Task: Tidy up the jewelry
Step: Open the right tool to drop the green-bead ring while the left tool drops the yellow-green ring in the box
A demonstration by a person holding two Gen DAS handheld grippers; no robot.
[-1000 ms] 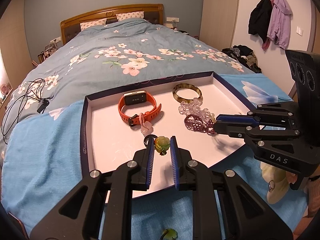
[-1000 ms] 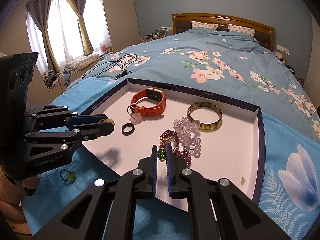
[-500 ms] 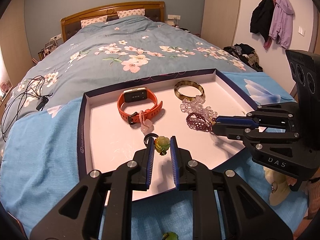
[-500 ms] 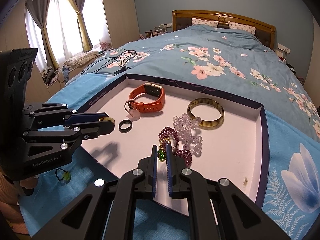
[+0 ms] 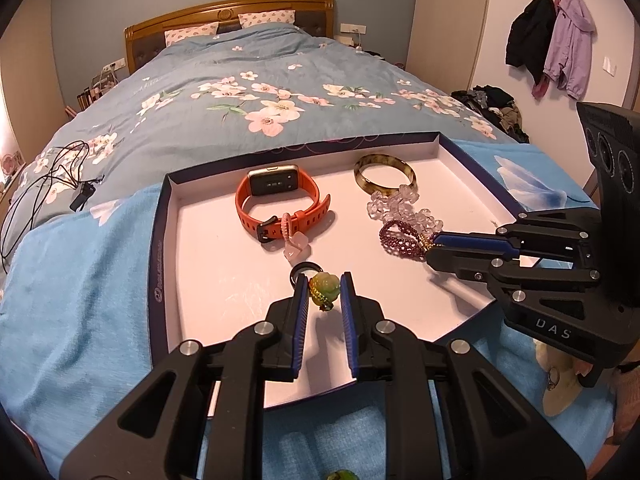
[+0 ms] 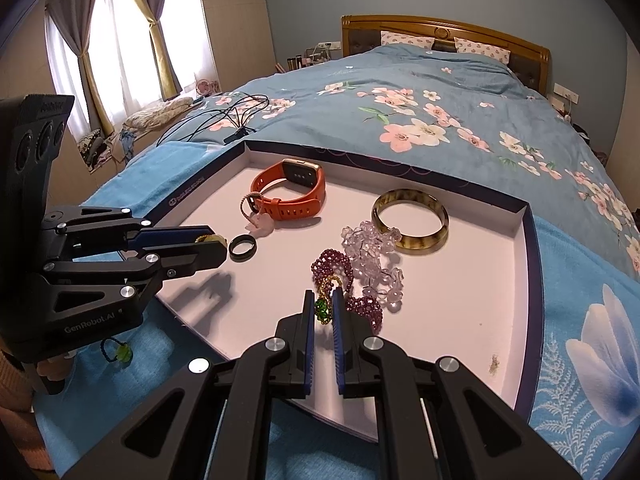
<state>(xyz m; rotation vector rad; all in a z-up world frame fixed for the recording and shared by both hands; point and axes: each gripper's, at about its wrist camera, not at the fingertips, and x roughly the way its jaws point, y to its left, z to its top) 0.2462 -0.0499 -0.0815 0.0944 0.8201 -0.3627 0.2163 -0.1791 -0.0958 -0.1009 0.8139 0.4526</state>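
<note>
A white tray [image 5: 224,256] with a dark rim lies on the bed. In it are an orange watch [image 5: 280,200], a pink charm [image 5: 294,249], a black ring [image 6: 244,246], a brown bangle [image 5: 385,170], clear beads [image 5: 404,210] and purple beads [image 5: 400,236]. My left gripper [image 5: 325,291] is shut on a green jade pendant [image 5: 325,289], held over the tray beside the black ring. My right gripper [image 6: 322,308] is shut on a small green-and-gold piece [image 6: 322,307] beside the purple beads [image 6: 332,266].
A green-beaded loop [image 6: 118,351] lies on the blue towel [image 5: 80,280] outside the tray's near-left side. A pale shell-like dish [image 5: 560,388] sits at the right. Black cables [image 5: 48,184] lie on the floral quilt beyond.
Both grippers keep their hold and have shifted only slightly over the tray; the view has edged a little closer to the bed.
</note>
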